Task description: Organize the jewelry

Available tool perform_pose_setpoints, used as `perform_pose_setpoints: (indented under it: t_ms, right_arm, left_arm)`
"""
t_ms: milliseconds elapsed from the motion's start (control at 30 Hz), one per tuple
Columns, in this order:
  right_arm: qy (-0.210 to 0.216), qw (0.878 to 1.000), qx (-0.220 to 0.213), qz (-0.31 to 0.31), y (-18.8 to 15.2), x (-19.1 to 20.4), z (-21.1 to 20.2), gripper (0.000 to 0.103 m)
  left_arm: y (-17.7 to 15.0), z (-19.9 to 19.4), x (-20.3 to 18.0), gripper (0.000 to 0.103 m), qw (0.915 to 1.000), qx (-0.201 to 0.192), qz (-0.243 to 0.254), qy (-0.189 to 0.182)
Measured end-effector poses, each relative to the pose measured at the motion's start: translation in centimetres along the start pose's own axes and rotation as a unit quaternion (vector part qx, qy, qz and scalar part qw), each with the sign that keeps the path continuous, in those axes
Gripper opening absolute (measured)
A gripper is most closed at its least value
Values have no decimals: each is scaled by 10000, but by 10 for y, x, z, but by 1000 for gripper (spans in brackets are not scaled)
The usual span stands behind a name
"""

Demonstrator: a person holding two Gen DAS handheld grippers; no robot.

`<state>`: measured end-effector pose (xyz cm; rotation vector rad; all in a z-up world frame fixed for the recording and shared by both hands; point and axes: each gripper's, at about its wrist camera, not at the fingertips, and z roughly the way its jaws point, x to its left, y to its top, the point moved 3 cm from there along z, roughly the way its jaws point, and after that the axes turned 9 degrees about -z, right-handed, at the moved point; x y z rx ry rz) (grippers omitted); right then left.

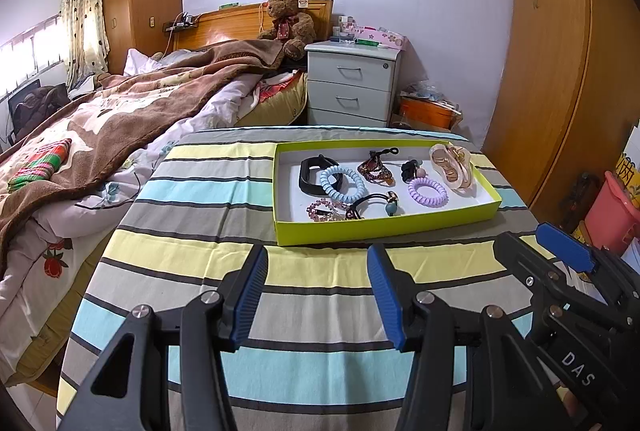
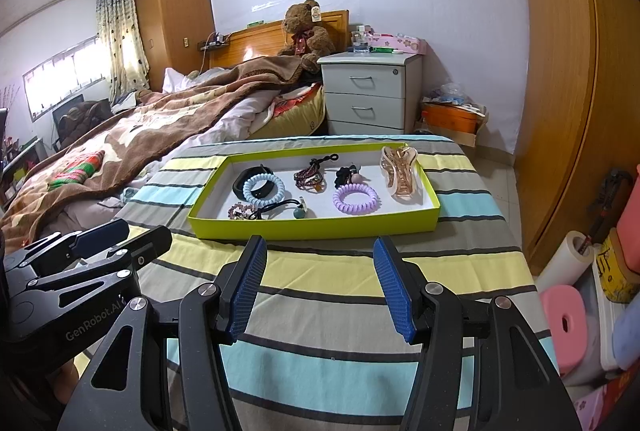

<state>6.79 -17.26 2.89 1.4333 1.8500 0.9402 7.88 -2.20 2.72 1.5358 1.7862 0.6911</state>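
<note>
Gaping wide and empty, left gripper [image 1: 318,295] and right gripper [image 2: 320,289] fingers [image 2: 248,291].

A shallow lime-green tray [image 2: 312,229] with a white floor lies flat on the striped cloth, just ahead of both tongs. Inside, far left, a black band [image 2: 256,181] lies under a pale blue coil tie [image 2: 264,190]. Nearer the tongs sit a pink beaded bracelet [image 2: 239,210] and a black elastic with a teal bead [image 2: 280,209]. Mid-tray lie a dark red beaded bracelet [image 2: 310,179], a small black clip [image 2: 347,175] and a lilac coil tie [image 2: 356,198]. A rose-gold claw clip [image 2: 400,171] rests far right.
</note>
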Motion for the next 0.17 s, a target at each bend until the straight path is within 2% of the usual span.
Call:
perform_pose_setpoints:
  t_ms: [167]
  right_arm:
    - [3, 10000, 1, -2, 0, 0, 0, 56]
  left_arm:
    - [-1, 1, 1, 54, 10000, 24, 15, 16]
